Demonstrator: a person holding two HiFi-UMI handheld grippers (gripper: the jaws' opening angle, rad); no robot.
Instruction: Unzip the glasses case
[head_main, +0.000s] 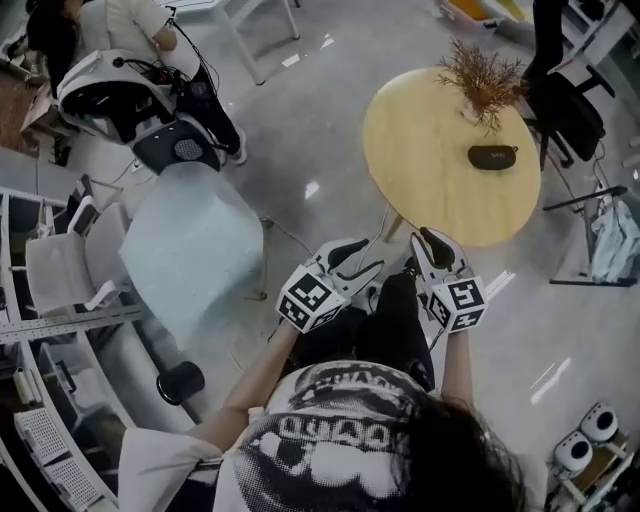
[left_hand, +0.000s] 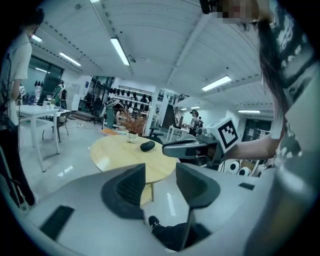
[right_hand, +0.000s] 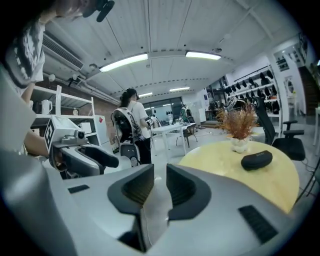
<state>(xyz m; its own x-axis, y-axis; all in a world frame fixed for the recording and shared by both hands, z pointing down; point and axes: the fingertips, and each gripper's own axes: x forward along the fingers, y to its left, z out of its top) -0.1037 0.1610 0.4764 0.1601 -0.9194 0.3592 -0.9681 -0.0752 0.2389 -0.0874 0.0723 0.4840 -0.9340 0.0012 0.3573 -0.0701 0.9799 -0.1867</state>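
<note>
A black glasses case (head_main: 492, 156) lies zipped on the far side of the round yellow table (head_main: 420, 160), next to a dried plant. Both grippers hang in the air in front of the person's body, short of the table's near edge and well apart from the case. My left gripper (head_main: 355, 258) stands open with nothing between its fingers. My right gripper (head_main: 432, 245) is open and empty too. The left gripper view shows the case (left_hand: 147, 146) beyond its jaws (left_hand: 161, 172). In the right gripper view the case (right_hand: 256, 160) lies right of the jaws (right_hand: 160, 175).
The dried plant (head_main: 485, 80) stands in a small white pot at the table's far edge. A pale chair (head_main: 190, 250) is left of the person, a black office chair (head_main: 570, 110) beyond the table. Another person (right_hand: 130, 125) stands by a white desk.
</note>
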